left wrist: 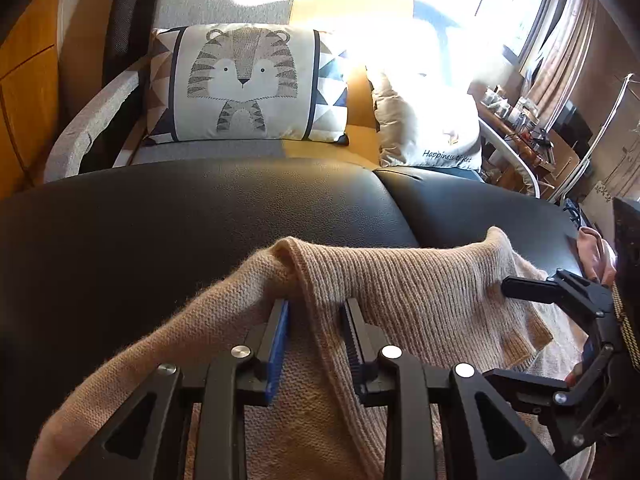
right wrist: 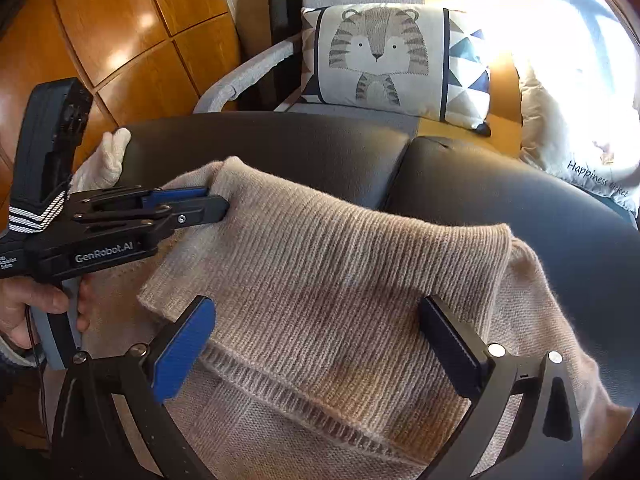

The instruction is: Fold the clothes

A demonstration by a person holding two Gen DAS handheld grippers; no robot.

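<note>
A beige ribbed knit sweater (right wrist: 340, 264) lies partly folded on a black leather seat (right wrist: 320, 140). My left gripper (left wrist: 316, 312) is shut on a raised fold at the sweater's (left wrist: 400, 292) far left edge. The right wrist view shows it (right wrist: 220, 202) from the side, clamped on that corner, with a person's hand (right wrist: 36, 304) on its handle. My right gripper (right wrist: 320, 336) stands wide open over the folded panel, blue pad on the left and black pad on the right, neither pressing the fabric. In the left wrist view the right gripper (left wrist: 504, 332) shows at the right, jaws apart.
Behind the black seat (left wrist: 200, 208) stands a grey armchair with a tiger cushion (left wrist: 240, 80) and a white cushion (left wrist: 428, 120). Wooden panels (right wrist: 120, 40) line the left. A white knitted item (right wrist: 108, 156) lies at the seat's left edge, a pink cloth (left wrist: 592, 252) at the right.
</note>
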